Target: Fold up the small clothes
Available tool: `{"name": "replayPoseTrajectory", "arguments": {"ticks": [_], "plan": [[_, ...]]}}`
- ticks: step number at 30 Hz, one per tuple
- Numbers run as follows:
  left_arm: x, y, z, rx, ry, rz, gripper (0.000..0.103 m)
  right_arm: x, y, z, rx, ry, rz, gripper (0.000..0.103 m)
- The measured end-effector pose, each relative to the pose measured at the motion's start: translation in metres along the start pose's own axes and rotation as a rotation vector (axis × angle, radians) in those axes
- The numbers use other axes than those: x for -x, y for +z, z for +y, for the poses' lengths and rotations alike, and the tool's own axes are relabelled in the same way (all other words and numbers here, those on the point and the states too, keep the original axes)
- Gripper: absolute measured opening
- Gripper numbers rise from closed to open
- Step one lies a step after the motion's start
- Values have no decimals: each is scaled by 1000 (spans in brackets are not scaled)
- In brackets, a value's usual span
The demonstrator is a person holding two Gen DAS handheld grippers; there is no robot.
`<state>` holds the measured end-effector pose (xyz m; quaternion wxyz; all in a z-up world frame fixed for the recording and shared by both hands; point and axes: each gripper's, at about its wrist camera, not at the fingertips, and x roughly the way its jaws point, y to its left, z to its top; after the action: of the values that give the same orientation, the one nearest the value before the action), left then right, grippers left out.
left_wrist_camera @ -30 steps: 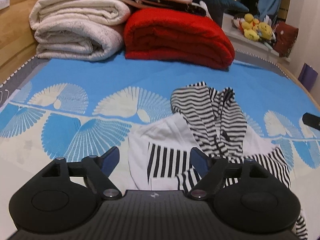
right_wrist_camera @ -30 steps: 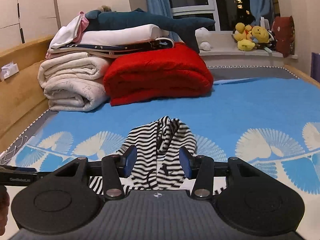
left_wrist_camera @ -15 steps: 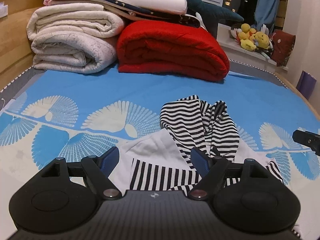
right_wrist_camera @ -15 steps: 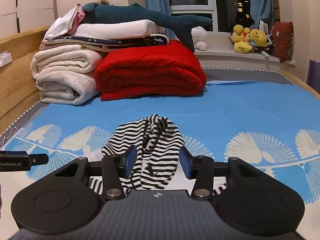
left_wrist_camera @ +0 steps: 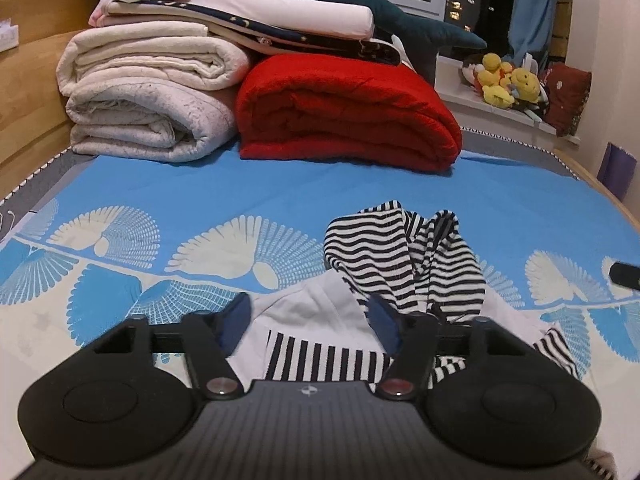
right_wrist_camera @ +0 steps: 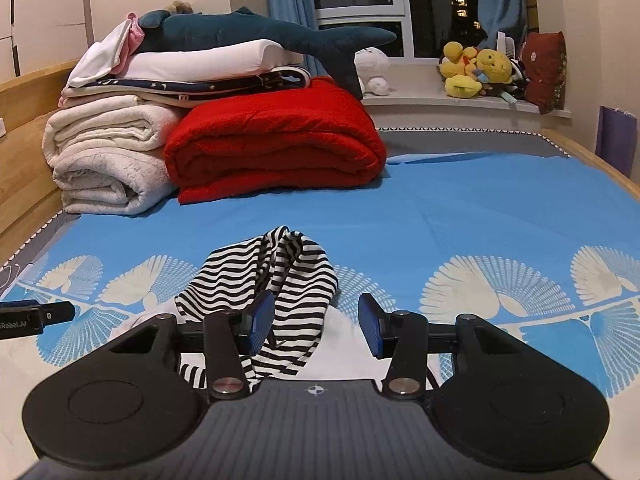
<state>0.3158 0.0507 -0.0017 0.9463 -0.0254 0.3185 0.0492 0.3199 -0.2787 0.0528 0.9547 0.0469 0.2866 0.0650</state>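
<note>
A small black-and-white striped garment (left_wrist_camera: 404,256) with a white part lies crumpled on the blue bedspread (left_wrist_camera: 240,200). My left gripper (left_wrist_camera: 310,320) hovers at its near left side. Its jaws are closing, with the white cloth seen between the pads but not pinched. In the right wrist view the striped bunch (right_wrist_camera: 280,276) sits just beyond and left of my right gripper (right_wrist_camera: 316,322). Those jaws are narrowing slightly and the pads press on nothing. Each view shows a black finger of the other gripper at its edge.
Folded cream blankets (left_wrist_camera: 148,108) and a red blanket (left_wrist_camera: 344,116) are stacked at the far end of the bed, with a plush shark (right_wrist_camera: 260,32) on top. Yellow plush toys (right_wrist_camera: 476,68) sit on the windowsill. Wooden bed rails (right_wrist_camera: 24,168) run along both sides.
The left gripper's jaws have narrowed and its view has tipped up, showing more of the blanket pile. The right gripper has drifted right, so the striped bunch sits further left in its view.
</note>
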Motion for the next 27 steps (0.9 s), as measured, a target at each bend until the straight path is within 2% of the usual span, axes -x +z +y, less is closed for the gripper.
{"name": "replayPoseTrajectory", "arguments": {"ticks": [1, 2, 4, 6, 11, 16, 24, 27], "plan": [[-1, -1, 2, -3, -1, 4, 50, 0, 0, -1, 2, -1, -2, 40], [-1, -2, 4, -4, -1, 11, 45, 0, -1, -2, 3, -3, -3, 36], [-1, -3, 10, 5, -10, 26, 27, -1, -1, -6, -5, 1, 0, 21], [1, -2, 16, 10, -19, 46, 22, 0, 0, -10, -22, 10, 1, 11], [-1, 17, 37, 97, -72, 95, 22, 6, 8, -18, -51, 35, -3, 11], [-34, 50, 39, 139, -109, 156, 22, 1, 12, -31, -120, 79, 43, 12], [-137, 78, -4, 95, -137, 238, 22, -13, 13, -42, -206, 62, 102, 12], [-179, 87, -16, 109, -140, 261, 22, -18, 14, -48, -236, 63, 121, 12]]}}
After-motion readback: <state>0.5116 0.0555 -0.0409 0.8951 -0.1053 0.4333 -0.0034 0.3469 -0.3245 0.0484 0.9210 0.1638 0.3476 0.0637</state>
